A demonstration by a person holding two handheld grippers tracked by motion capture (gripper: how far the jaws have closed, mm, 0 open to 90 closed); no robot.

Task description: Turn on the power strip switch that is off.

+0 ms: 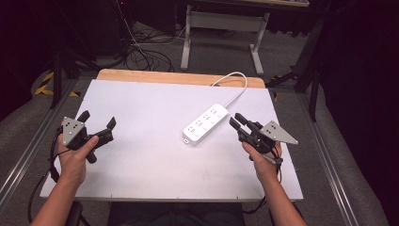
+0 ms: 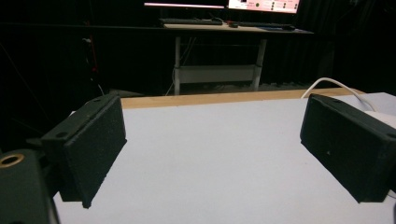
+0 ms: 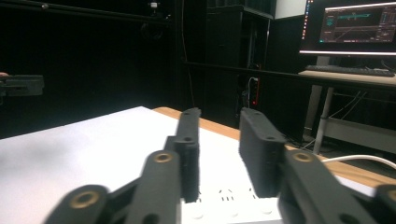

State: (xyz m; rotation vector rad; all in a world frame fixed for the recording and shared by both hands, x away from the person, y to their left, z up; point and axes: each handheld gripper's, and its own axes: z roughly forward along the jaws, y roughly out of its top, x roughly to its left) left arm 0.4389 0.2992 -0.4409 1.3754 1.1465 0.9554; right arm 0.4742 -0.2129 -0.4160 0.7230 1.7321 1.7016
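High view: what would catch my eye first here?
A long white plastic power strip lies slantwise right of centre on the white table top, its white cable looping off the far edge. On either side a hand holds a black two-jaw gripper: the left gripper spread wide, the right gripper narrowly parted beside the strip.

Glossy white plastic power strip [image 1: 205, 124], matt tabletop [image 1: 141, 141]

White power strip [image 1: 205, 124] (flat, mid-table)

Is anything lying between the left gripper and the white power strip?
No. In the high view, only bare white table top separates the left gripper from the power strip.
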